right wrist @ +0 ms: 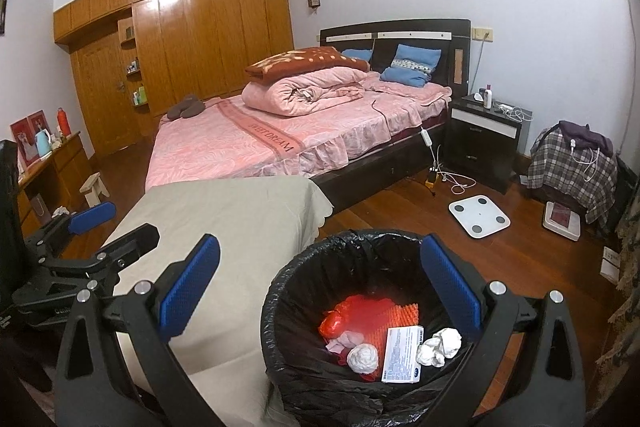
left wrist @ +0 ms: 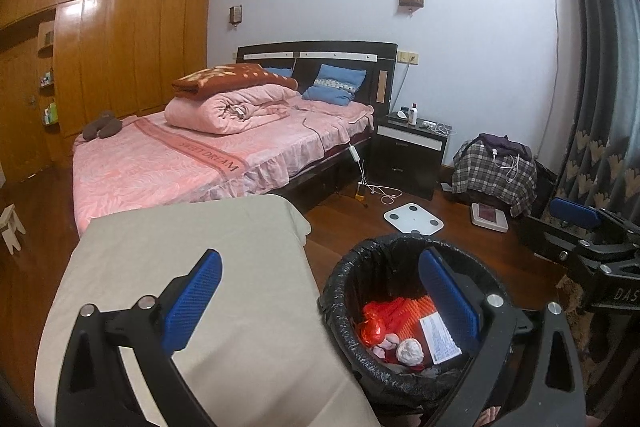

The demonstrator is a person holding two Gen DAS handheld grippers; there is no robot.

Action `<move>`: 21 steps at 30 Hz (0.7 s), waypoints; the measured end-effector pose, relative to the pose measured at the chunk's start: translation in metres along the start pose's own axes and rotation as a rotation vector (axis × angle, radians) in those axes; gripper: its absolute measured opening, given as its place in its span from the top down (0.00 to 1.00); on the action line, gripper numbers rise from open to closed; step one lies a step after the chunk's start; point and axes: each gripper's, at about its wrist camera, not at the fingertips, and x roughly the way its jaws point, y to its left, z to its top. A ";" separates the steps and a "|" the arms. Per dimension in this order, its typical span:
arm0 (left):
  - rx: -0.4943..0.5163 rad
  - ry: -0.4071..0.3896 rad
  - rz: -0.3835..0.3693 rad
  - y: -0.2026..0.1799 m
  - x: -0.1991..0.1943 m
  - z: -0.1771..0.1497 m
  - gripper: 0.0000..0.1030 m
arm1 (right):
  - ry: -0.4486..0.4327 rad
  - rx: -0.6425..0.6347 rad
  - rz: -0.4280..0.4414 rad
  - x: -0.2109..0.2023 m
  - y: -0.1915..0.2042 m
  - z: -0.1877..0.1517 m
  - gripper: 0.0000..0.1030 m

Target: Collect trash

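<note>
Left wrist view: my left tool (left wrist: pixel 320 301) hangs spread and empty above the black-lined round trash bin (left wrist: pixel 404 247), which holds red wrappers and crumpled paper; collecting seems nearly done.

Right wrist view: my right tool (right wrist: pixel 320 287) is spread too, 2 white paper balls (right wrist: pixel 438 345) lie in the bin, and the beige cloth-covered bench (right wrist: pixel 224 223) beside the pink bed (right wrist: pixel 260 143) shows no litter.

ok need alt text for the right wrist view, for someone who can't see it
The open right gripper hangs empty over a black-lined trash bin holding crumpled tissue, a white printed box and red plastic. Beside the bin stands a beige-covered surface; behind it, a pink bed. The left gripper shows at far left.
</note>
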 end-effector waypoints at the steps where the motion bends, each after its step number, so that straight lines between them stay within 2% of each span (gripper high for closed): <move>1: 0.000 0.000 0.000 0.001 0.000 0.000 0.06 | 0.001 0.000 -0.001 0.000 0.000 0.000 0.05; 21: -0.001 -0.002 0.000 0.001 -0.001 0.000 0.06 | 0.001 0.000 -0.001 0.000 0.000 0.000 0.05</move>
